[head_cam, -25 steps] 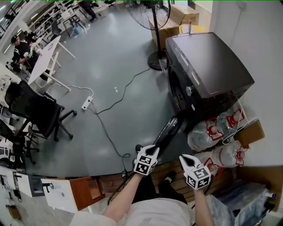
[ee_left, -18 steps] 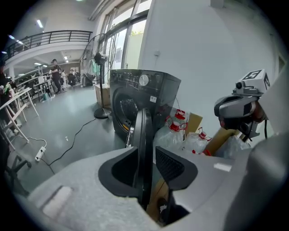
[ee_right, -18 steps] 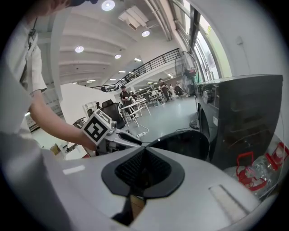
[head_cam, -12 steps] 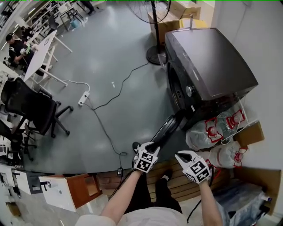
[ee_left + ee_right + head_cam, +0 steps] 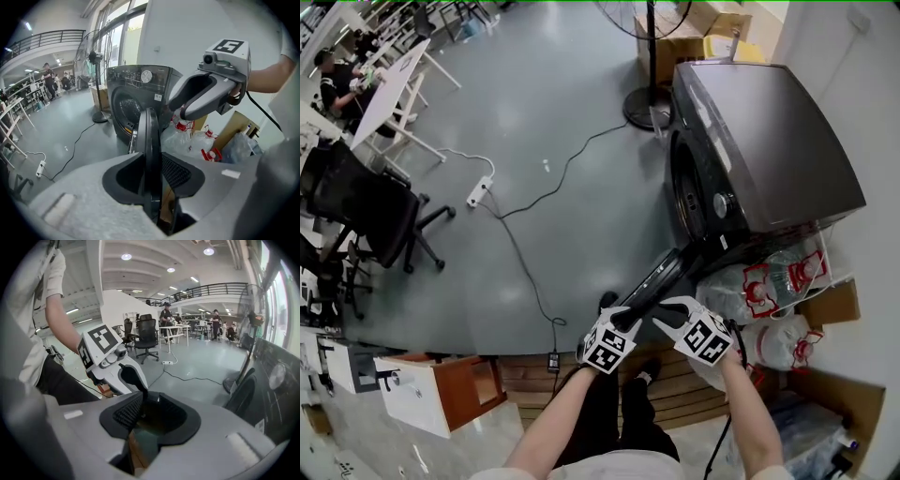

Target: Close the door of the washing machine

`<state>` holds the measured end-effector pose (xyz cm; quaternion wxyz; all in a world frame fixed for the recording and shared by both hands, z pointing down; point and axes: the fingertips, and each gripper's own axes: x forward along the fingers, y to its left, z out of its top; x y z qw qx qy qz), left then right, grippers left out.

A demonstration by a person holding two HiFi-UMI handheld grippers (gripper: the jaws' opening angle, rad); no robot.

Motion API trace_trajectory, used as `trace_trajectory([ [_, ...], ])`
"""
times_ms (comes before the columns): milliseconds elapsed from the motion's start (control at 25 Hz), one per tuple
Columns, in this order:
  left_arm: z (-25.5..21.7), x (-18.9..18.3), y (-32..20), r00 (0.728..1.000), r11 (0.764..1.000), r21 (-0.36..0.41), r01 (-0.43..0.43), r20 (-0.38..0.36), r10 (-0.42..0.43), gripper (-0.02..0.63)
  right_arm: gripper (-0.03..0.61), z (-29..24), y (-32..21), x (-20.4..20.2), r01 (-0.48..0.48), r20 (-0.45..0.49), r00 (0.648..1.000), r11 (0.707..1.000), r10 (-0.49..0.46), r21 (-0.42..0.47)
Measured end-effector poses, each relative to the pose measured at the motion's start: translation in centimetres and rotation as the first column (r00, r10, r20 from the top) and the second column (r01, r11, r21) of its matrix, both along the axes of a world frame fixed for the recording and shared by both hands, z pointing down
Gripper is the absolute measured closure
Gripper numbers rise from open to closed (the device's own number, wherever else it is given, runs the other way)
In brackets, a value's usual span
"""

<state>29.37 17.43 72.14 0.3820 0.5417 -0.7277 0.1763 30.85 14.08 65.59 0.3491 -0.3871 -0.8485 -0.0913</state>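
Two grippers meet near the bottom of the head view. The left gripper point(image 5: 623, 319) sits at the free edge of the door point(image 5: 664, 274), and the right gripper point(image 5: 664, 314) is just beside it on the right. The door hangs wide open, swung out over the grey floor point(image 5: 562, 112) from the front of the dark washing machine point(image 5: 769, 141). That machine stands at the floor's right edge against the white wall, with bagged water jugs point(image 5: 769, 281) next to it. In the left gripper view we see the door's thin rim upright between our jaws. They are released and parted around it, and the ribbed pad point(image 5: 176, 171) on the right stands clear of it. In the right gripper view our jaws are opening with nothing between them, only floor beneath. The left gripper shows just beyond them, and the door stands near the picture's right edge.
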Motion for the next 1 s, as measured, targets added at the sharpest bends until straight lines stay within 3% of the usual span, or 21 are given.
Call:
trace_trajectory([
  [120, 0.0, -0.6, 0.1, 1.000, 1.000, 0.005, -0.002, -0.002, 0.002, 0.489, 0.460, 0.2, 0.7, -2.0, 0.105, 0.031, 0.994, 0.991, -0.108, 0.083],
  [240, 0.1, -1.3, 0.4, 1.000, 1.000, 0.008, 0.011, -0.025, -0.011, 0.489, 0.456, 1.4, 1.2, -2.8, 0.235, 0.038, 0.968, 0.951, -0.248, 0.202],
  [320, 0.1, -1.8, 0.6, 0.999, 0.999, 0.021, 0.026, -0.046, -0.025, 0.487, 0.450, 2.7, 1.4, -3.0, 0.328, 0.028, 0.936, 0.900, -0.350, 0.288],
  [480, 0.0, -3.2, 0.8, 0.999, 1.000, 0.029, 0.003, -0.043, -0.001, 0.486, 0.433, 5.0, 1.5, -4.0, 0.464, -0.002, 0.854, 0.760, -0.521, 0.455],
  [600, 0.0, -4.5, 1.4, 0.999, 1.000, 0.012, -0.005, -0.049, 0.006, 0.483, 0.434, 5.5, 2.1, -5.6, 0.493, -0.012, 0.828, 0.717, -0.561, 0.492],
  [680, 0.1, -5.6, 1.6, 0.998, 1.000, 0.010, 0.000, -0.060, 0.001, 0.482, 0.442, 5.9, 2.5, -6.4, 0.504, -0.022, 0.826, 0.719, -0.564, 0.479],
  [880, 0.3, -8.8, 2.4, 0.997, 1.000, 0.017, 0.005, -0.078, -0.004, 0.474, 0.445, 6.0, 3.3, -9.2, 0.418, 0.025, 0.886, 0.822, -0.463, 0.388],
  [1000, 0.1, -11.1, 2.2, 0.996, 1.000, 0.014, -0.023, -0.082, 0.024, 0.469, 0.446, 6.0, 3.4, -11.1, 0.381, 0.023, 0.908, 0.850, -0.417, 0.365],
])
